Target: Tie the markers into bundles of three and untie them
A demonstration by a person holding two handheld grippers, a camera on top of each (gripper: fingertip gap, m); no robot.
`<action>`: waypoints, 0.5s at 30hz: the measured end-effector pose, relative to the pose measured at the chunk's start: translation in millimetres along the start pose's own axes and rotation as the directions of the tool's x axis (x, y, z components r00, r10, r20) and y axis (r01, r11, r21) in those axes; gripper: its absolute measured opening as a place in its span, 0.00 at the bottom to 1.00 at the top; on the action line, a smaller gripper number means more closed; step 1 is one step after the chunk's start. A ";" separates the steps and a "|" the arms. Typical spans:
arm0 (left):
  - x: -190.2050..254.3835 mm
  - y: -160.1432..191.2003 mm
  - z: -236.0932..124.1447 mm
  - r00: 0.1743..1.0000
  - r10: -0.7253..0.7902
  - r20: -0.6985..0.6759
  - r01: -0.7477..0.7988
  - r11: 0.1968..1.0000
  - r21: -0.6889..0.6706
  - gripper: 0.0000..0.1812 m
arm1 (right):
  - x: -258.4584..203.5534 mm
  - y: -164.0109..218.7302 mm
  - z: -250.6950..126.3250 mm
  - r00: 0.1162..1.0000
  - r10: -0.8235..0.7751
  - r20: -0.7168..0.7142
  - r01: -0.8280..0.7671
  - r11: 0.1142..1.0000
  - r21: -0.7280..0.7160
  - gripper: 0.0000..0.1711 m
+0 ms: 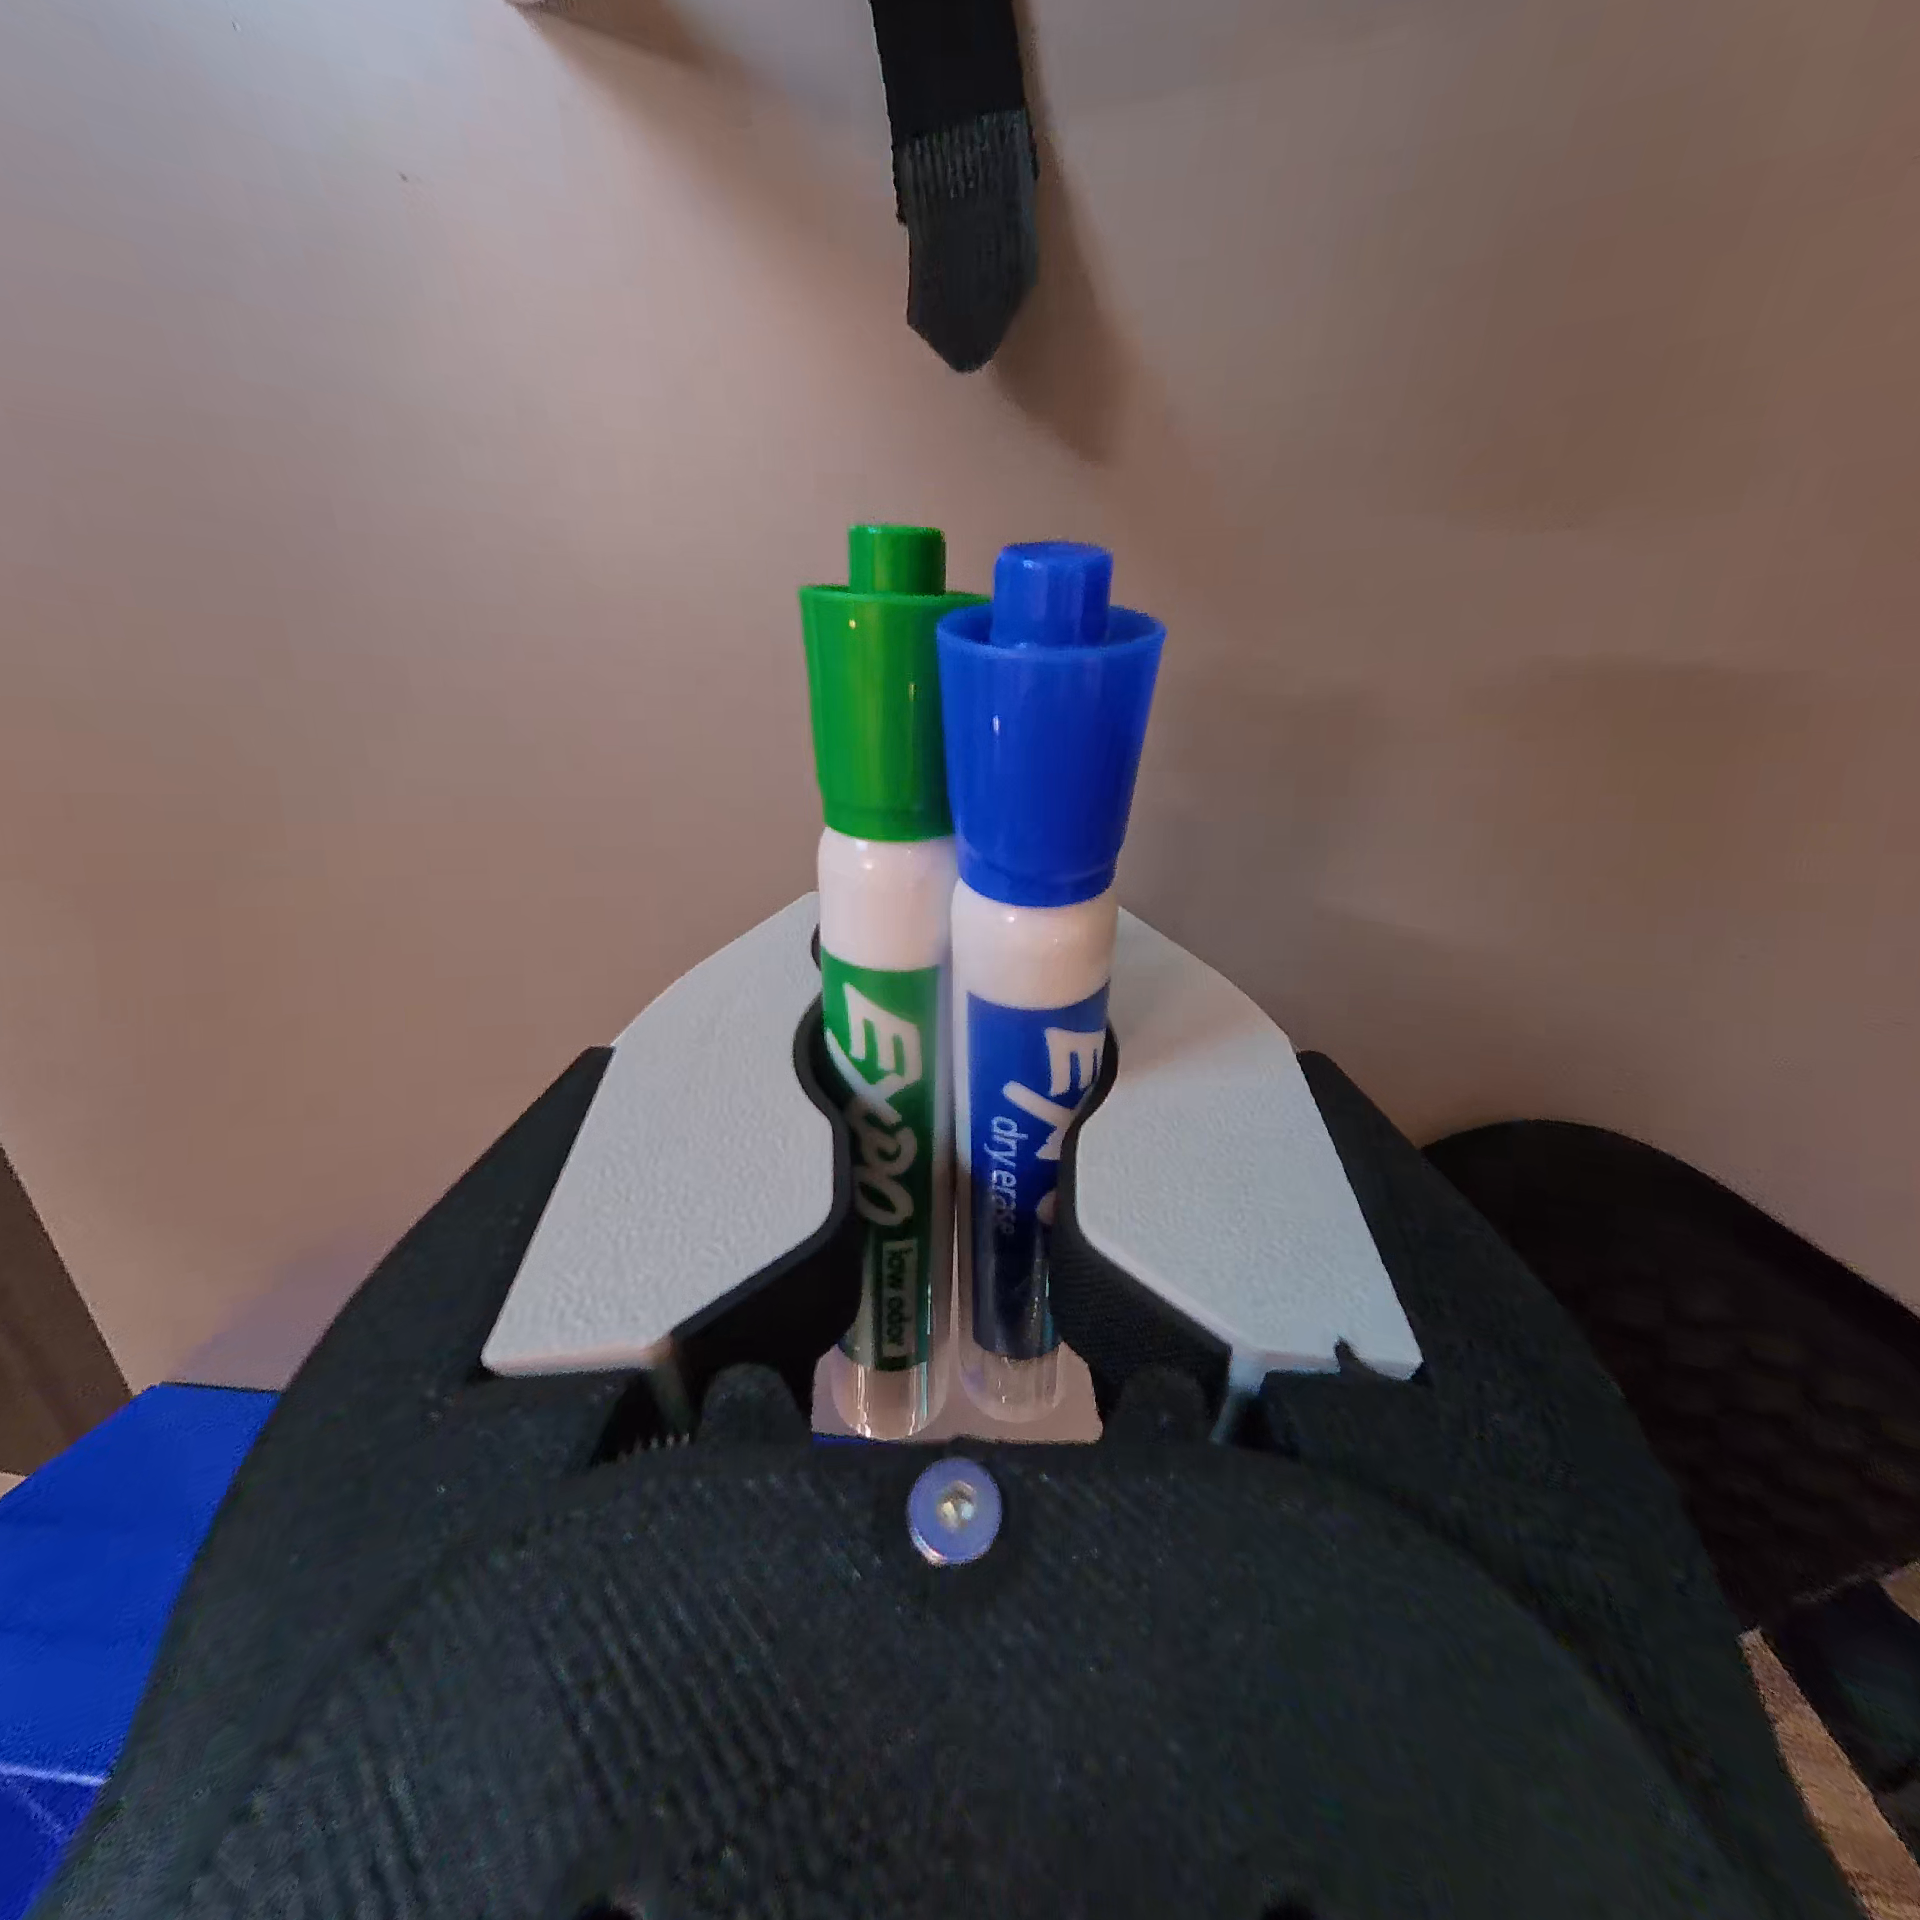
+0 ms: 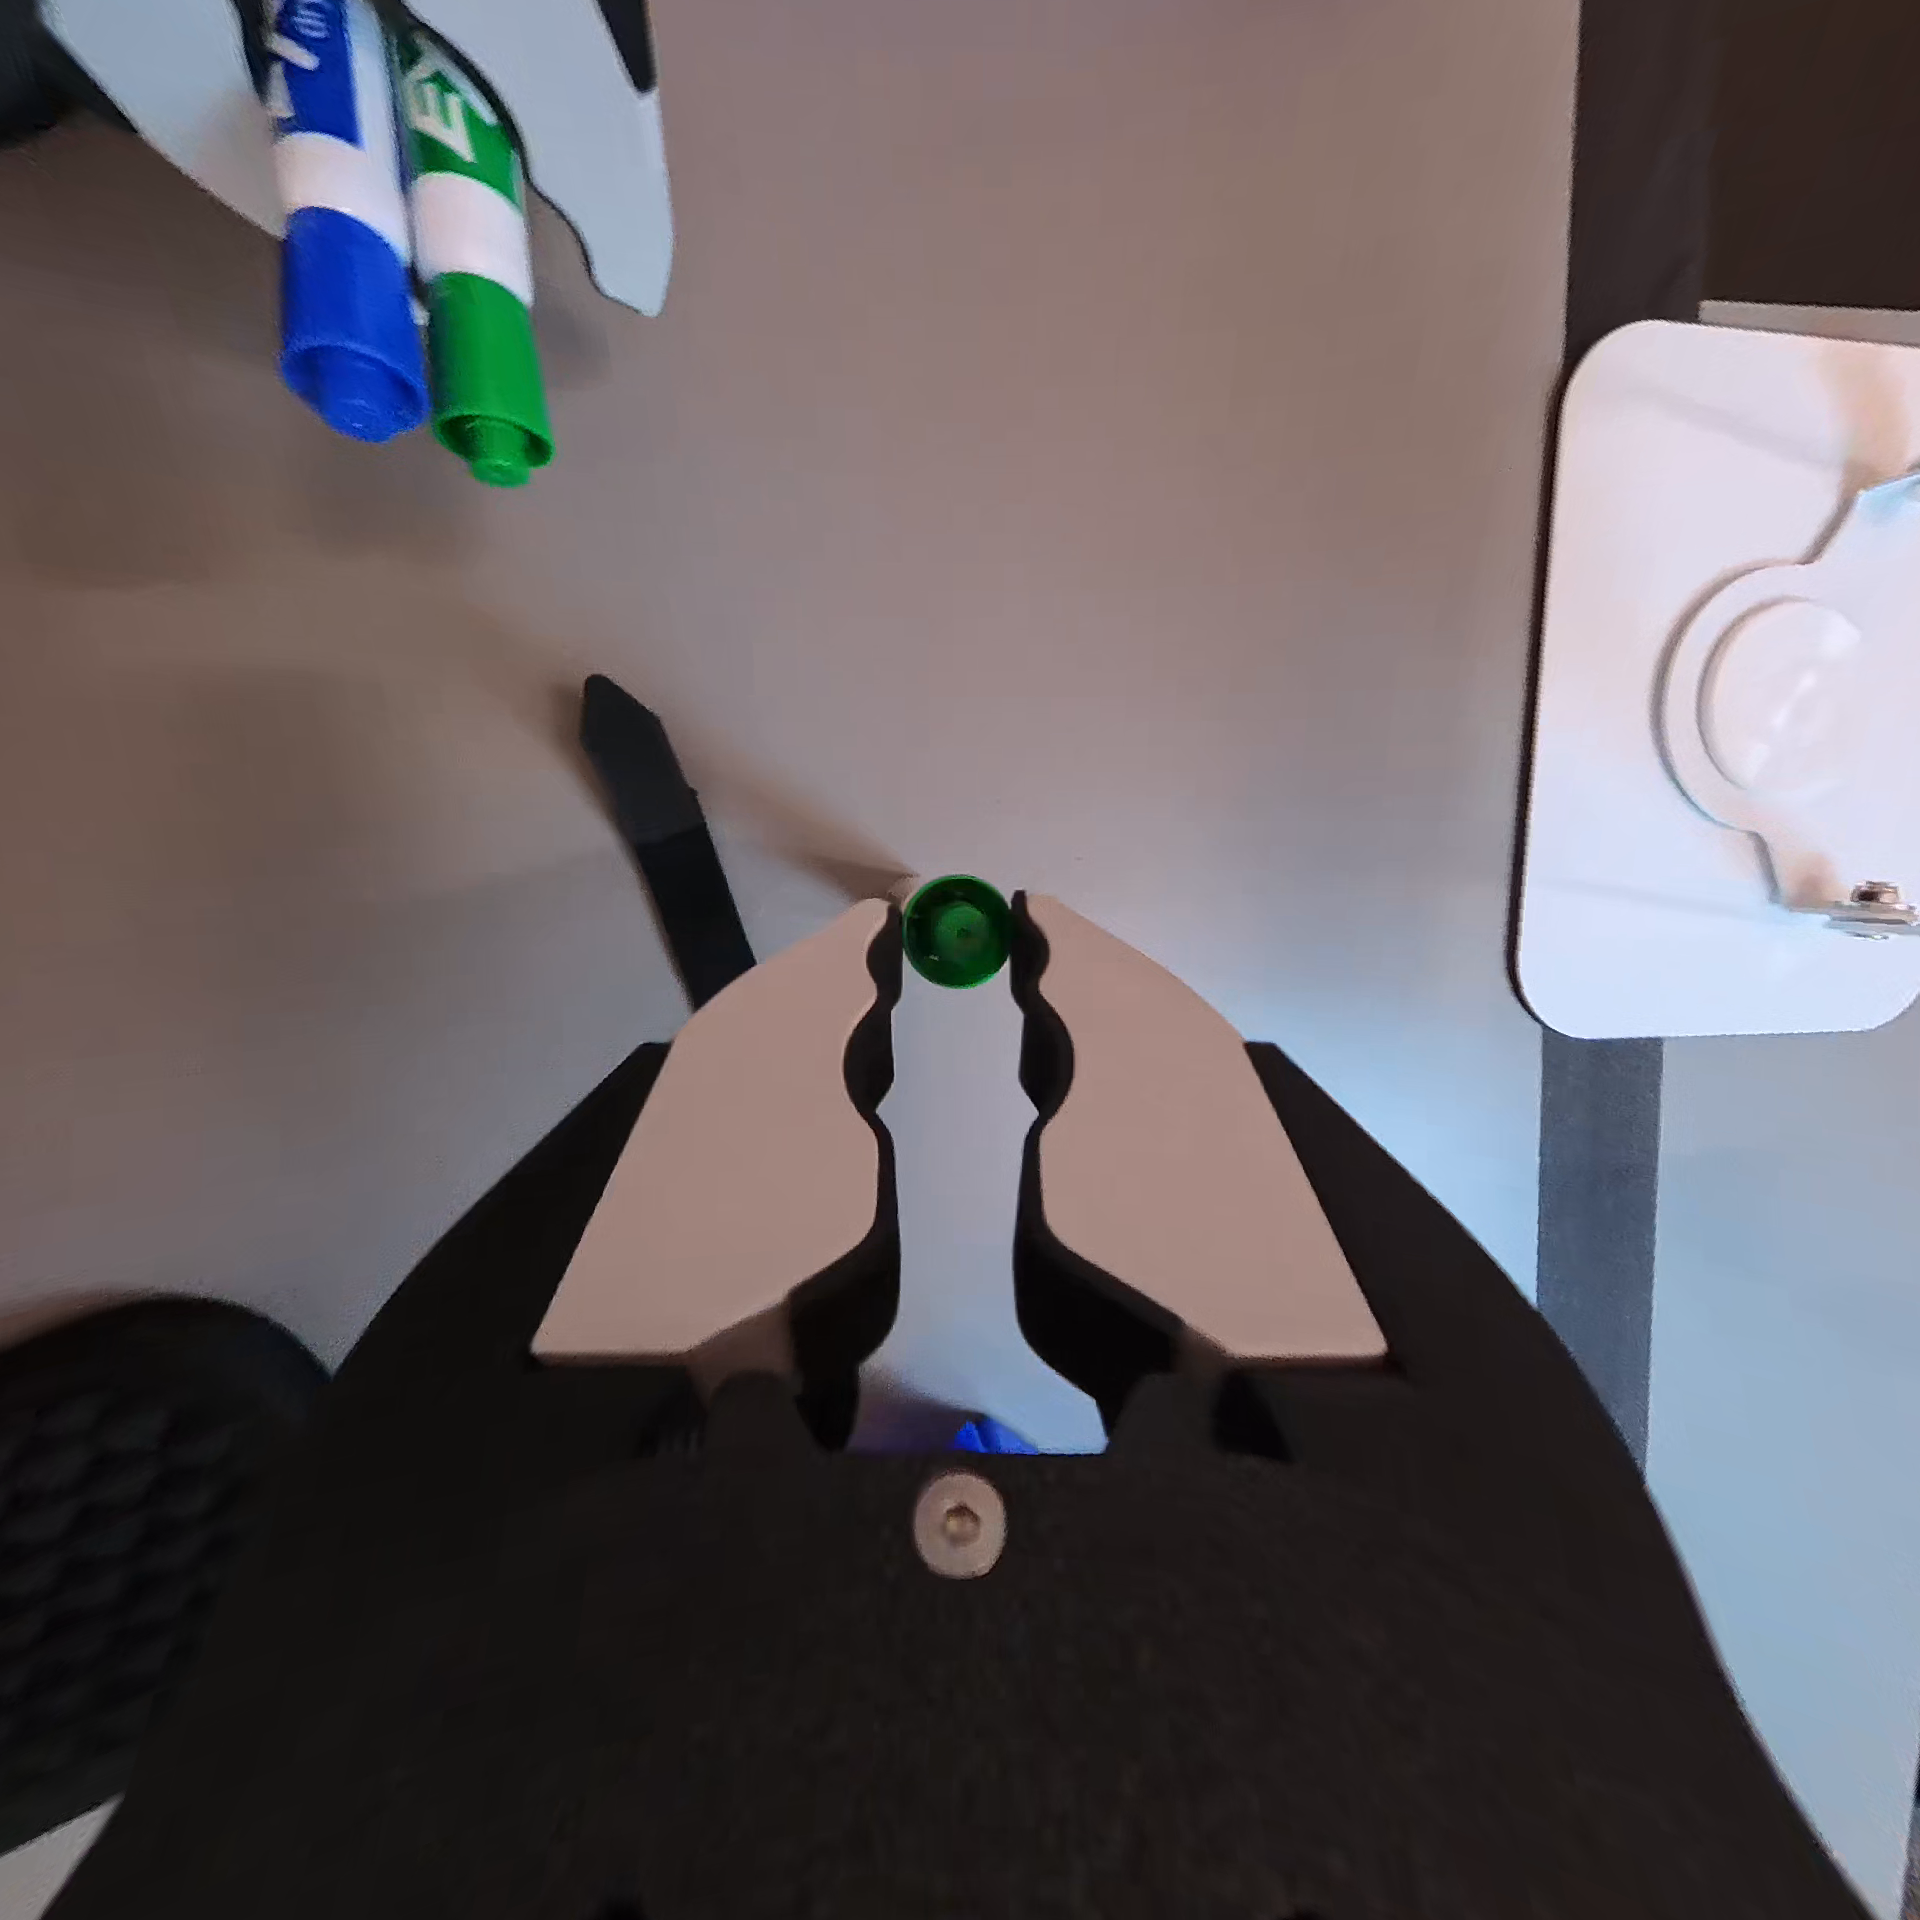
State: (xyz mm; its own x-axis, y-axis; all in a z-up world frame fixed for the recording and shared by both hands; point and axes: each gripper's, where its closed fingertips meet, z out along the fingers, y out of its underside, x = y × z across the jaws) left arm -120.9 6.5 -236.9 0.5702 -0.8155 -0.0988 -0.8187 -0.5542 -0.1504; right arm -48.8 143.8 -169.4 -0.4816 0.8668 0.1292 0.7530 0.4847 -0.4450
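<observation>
My left gripper is shut on two markers side by side, a green marker and a blue marker, caps pointing forward over the pale table. They also show at the top left of the right wrist view, the blue marker and the green marker. My right gripper is closed around a second green marker, seen end on between its fingertips. A black strap lies on the table just left of the right gripper; its end shows in the left wrist view.
A white plastic holder with a round recess sits at the table's right edge. A dark woven object lies to the right of the left gripper, and something blue lies at its lower left. One gripper's finger ends stand about 15 centimeters off the other's. The black strap sits 11 centimeters or so from the ends of my right fingers. It turns up in the left wrist view as well.
</observation>
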 end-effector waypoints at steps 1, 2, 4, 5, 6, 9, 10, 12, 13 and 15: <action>-0.6 1.5 0.7 1.000 -0.003 -0.004 0.003 1.000 -0.001 0.22 | 0.0 -1.9 -4.0 1.000 -0.008 -0.008 0.008 1.000 -0.004 0.11; -2.0 2.7 0.6 1.000 -0.008 -0.006 0.008 1.000 0.000 0.22 | 0.5 -8.5 -12.8 0.999 -0.020 -0.030 0.021 0.999 0.031 0.11; -5.8 3.9 -2.2 1.000 -0.021 -0.005 0.021 1.000 0.011 0.22 | -2.7 -32.1 -45.1 0.999 0.021 -0.046 -0.010 0.976 0.220 0.11; -8.1 4.5 -4.2 1.000 -0.027 -0.002 0.027 0.999 0.016 0.22 | -3.5 -43.1 -64.6 0.996 0.066 -0.055 -0.043 0.937 0.347 0.11; -10.3 5.2 -6.3 0.999 -0.033 0.001 0.033 0.999 0.020 0.22 | -2.9 -50.0 -84.0 0.990 0.126 -0.069 -0.078 0.874 0.481 0.11; -13.8 7.1 -11.3 0.999 -0.038 0.008 0.038 0.999 0.020 0.22 | -13.1 -39.6 -117.5 0.945 0.320 0.065 -0.244 0.560 0.792 0.11; -13.8 6.4 -12.5 0.999 -0.037 0.009 0.036 0.999 0.022 0.22 | -19.3 -30.6 -116.4 0.916 0.369 0.158 -0.321 0.438 0.840 0.11; -12.9 2.5 -14.4 1.000 -0.025 0.009 0.025 0.999 0.026 0.22 | -33.7 -18.1 -106.3 0.845 0.412 0.341 -0.445 0.187 0.876 0.11; -12.2 -0.5 -15.2 1.000 -0.016 0.010 0.016 1.000 0.025 0.22 | -40.2 -15.0 -96.6 0.809 0.418 0.413 -0.494 0.104 0.863 0.11; -10.8 -7.8 -16.8 1.000 0.006 0.016 -0.006 1.000 0.020 0.22 | -52.5 -19.3 -78.9 0.770 0.405 0.493 -0.547 0.021 0.837 0.11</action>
State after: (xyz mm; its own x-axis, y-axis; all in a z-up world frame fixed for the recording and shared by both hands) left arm -121.8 16.8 -218.1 0.5664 -0.8160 -0.1152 -0.8207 -0.5458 -0.1692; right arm -2.6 98.1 -97.7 -0.2867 0.8062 -0.5175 -0.0963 -0.5617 -0.8218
